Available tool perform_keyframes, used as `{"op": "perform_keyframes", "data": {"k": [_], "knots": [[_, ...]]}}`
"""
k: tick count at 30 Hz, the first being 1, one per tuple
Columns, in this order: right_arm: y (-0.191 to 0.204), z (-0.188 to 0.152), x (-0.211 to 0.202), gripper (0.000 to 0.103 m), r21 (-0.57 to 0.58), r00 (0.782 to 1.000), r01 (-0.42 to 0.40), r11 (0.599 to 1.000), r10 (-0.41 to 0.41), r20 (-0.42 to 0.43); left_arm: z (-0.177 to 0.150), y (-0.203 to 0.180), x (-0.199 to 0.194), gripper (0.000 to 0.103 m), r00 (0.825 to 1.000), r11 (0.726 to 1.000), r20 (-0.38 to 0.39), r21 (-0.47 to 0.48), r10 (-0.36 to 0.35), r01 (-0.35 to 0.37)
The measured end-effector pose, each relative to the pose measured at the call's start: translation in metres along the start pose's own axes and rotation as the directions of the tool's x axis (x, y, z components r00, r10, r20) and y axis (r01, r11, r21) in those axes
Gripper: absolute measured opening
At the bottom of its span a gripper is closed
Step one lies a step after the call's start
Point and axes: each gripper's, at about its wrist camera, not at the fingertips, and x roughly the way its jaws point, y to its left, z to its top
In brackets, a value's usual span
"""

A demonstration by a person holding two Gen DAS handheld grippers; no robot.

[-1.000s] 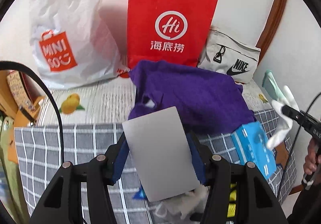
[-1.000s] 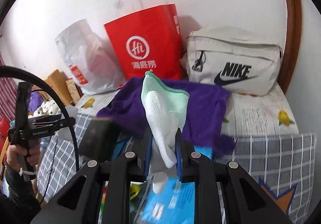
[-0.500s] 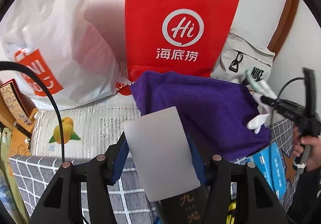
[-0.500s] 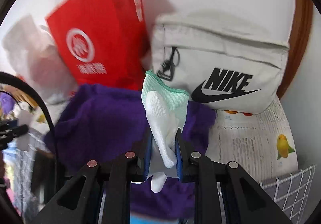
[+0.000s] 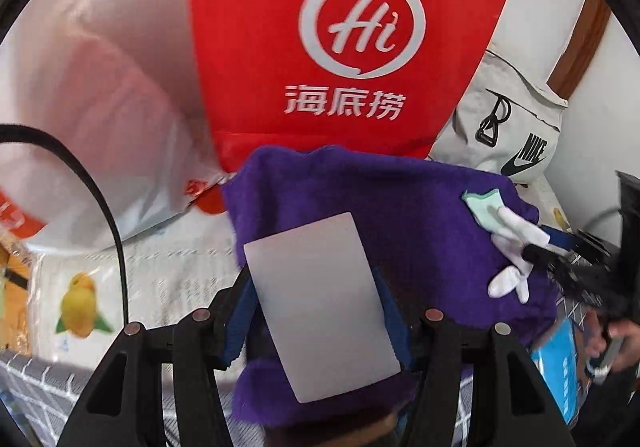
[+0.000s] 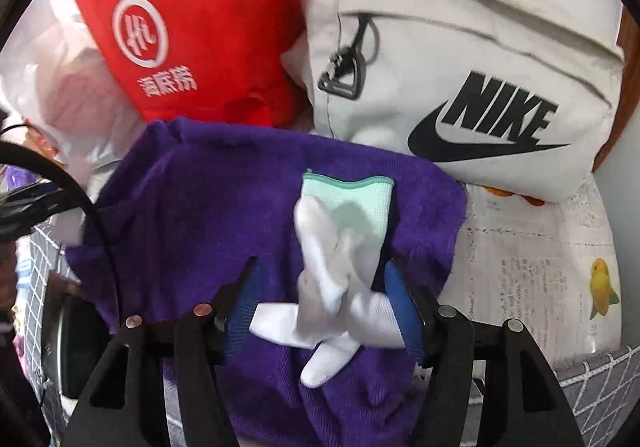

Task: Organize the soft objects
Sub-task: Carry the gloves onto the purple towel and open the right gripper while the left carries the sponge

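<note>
Right tongs (image 6: 322, 311) opening; white glove (image 6: 340, 267) between pads, dropping loose onto purple towel (image 6: 224, 199), likely start of soft pile. Glove long axis runs away from tongs, green cuff toward Nike bag (image 6: 460, 59). Left tongs (image 5: 318, 311) grip grey card (image 5: 320, 303) over towel.

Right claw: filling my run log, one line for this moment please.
right claw: opening, glove between pads, lying on towel | left claw: grips grey card
</note>
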Motion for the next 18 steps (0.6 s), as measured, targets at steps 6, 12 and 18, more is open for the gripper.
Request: {"op": "perform_keyframes", "data": {"k": [6, 12, 18], "knots": [[0.006, -0.011, -0.032, 0.062, -0.035, 0.998, -0.029, 0.999, 0.031, 0.059, 0.021, -0.017, 0.036, 0.056, 0.999, 1.0, -0.035, 0.021, -0.02, 0.021], [0.007, -0.02, -0.045, 0.062, -0.038, 0.996, -0.024, 0.999, 0.027, 0.079, 0.041, -0.028, 0.065, 0.055, 0.997, 0.999, -0.07, 0.035, -0.017, 0.02], [0.008, -0.026, -0.047, 0.063, -0.028, 0.997, -0.035, 0.999, 0.037, 0.068, 0.052, -0.031, 0.094, 0.055, 0.994, 0.999, -0.108, 0.044, 0.029, -0.024]]}}
